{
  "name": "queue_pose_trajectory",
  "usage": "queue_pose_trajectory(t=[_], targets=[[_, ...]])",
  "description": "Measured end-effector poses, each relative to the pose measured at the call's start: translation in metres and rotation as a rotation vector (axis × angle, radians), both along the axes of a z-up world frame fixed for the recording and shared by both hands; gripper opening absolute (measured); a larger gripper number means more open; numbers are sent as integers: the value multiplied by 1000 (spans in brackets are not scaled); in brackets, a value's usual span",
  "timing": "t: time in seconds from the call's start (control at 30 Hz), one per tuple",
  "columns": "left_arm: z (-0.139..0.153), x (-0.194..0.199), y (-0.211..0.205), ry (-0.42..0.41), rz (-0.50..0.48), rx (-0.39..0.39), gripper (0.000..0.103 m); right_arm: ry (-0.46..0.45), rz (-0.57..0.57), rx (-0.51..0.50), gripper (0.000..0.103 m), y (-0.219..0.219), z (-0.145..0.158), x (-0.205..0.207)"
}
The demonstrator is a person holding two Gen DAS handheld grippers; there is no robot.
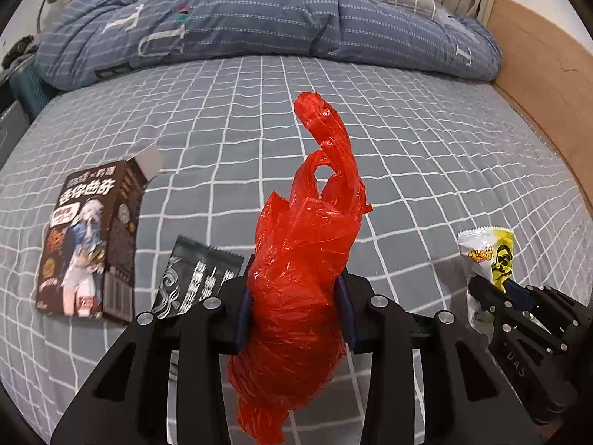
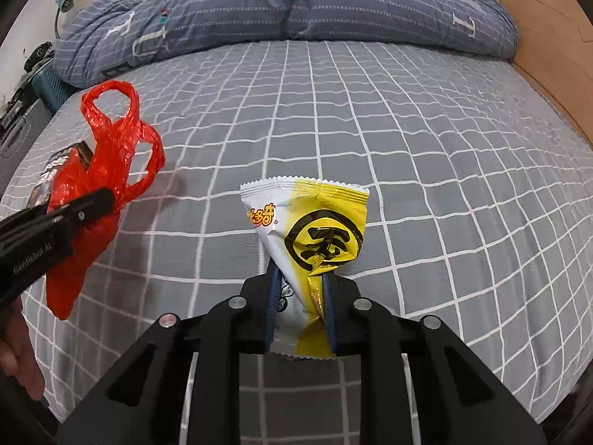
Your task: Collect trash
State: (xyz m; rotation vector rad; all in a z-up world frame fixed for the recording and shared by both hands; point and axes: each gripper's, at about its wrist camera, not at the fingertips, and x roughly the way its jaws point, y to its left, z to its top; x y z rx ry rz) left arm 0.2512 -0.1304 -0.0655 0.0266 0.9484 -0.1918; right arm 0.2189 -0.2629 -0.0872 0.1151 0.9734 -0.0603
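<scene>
Red plastic fills the middle of our left wrist view: a crumpled red bag (image 1: pixel 296 278) is clamped between the blue pads of our left gripper (image 1: pixel 296 304), its twisted handles sticking up above the jaws and its lower end hanging below them, off the bed (image 1: pixel 407 148). In our right wrist view we pinch a yellow and white snack wrapper (image 2: pixel 315 237) with our right gripper (image 2: pixel 302 307); the jaws are pressed together on its lower half and its sealed, zigzag top fans out above them. Both pieces of trash are held above the grey checked sheet, not lying on it.

On the sheet to the left of the bag we see a brown carton (image 1: pixel 89 244) lying flat, with one end flap open. Just beside it lies a black packet (image 1: pixel 196 278), partly hidden behind our left gripper. A blue quilt (image 1: pixel 259 22) is bunched across the far end of the bed, and a wooden board (image 1: pixel 548 85) runs along the right side.
</scene>
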Motion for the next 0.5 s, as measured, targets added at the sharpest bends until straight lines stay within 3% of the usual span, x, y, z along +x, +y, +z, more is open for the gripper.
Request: queue_pose_trajectory(t=[0.5], targets=[[37,-64,23,-13,28,-25,37,-35,15,-7,20,22,42,-52]])
